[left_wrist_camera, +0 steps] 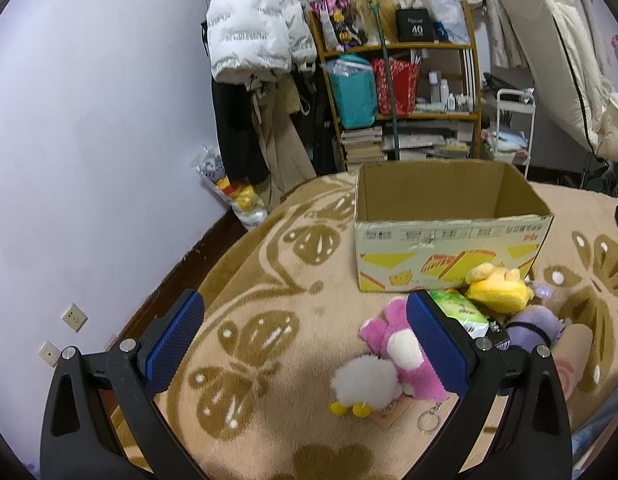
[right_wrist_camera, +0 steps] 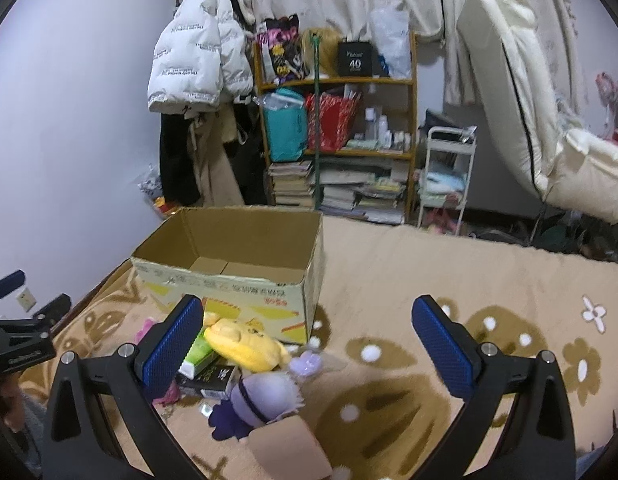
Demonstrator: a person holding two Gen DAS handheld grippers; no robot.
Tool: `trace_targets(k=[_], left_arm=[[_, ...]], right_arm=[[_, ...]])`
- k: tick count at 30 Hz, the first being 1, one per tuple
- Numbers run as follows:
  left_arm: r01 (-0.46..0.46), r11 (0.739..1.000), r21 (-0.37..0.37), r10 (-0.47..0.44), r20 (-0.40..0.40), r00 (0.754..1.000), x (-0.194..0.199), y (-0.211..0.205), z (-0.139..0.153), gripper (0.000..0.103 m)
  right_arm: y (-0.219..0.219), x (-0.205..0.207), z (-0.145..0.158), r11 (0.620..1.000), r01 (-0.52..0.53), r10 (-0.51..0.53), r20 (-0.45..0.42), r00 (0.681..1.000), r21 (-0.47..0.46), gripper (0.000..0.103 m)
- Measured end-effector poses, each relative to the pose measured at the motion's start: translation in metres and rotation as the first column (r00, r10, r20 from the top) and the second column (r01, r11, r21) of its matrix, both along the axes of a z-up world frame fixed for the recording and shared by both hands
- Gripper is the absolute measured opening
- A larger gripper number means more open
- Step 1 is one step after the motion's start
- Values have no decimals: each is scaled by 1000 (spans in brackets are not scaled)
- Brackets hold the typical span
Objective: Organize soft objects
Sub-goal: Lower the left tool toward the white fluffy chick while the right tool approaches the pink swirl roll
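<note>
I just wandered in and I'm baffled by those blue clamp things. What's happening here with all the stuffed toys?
A person is tidying soft toys on a patterned blanket, holding a hand-held gripper in each hand. Both the left hand-held gripper and the right hand-held gripper are open and hold nothing. The cardboard box stands open, and what shows of its inside looks empty. In front of it lie a yellow plush, a pink plush, a white fluffy plush and a purple plush, none picked up yet.

Left tool (left_wrist_camera: 305, 340) spread wide over blanket (left_wrist_camera: 269, 360), pink plush (left_wrist_camera: 393, 344) and white plush (left_wrist_camera: 367, 382) touching, cardboard box (left_wrist_camera: 449, 256) beyond
</note>
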State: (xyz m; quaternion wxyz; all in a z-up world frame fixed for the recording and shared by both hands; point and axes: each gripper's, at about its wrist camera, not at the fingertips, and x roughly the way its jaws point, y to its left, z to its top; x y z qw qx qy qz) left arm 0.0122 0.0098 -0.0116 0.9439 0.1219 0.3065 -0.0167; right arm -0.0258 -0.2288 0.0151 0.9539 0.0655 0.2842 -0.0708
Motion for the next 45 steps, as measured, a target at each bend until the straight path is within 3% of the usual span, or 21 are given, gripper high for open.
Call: trace_targets(k=[13, 22, 30, 38, 45], left_arm=[[-5, 999, 50, 12, -152, 988, 25, -7, -27, 100], [-5, 998, 66, 24, -299, 954, 47, -8, -54, 100], [-38, 999, 28, 47, -432, 901, 66, 3, -77, 100], [-45, 999, -8, 35, -508, 861, 74, 5, -93, 100], [-21, 1000, 7, 21, -549, 836, 78, -1, -106, 100]], right_arm=[[-16, 26, -19, 992, 11, 15, -205, 979, 125, 103], [-18, 34, -38, 987, 9, 45, -327, 944, 162, 103], [-13, 39, -60, 979, -27, 120, -466, 877, 201, 103], [-4, 43, -84, 972, -62, 181, -559, 809, 224, 99], [0, 46, -109, 968, -59, 206, -642, 738, 243, 82]])
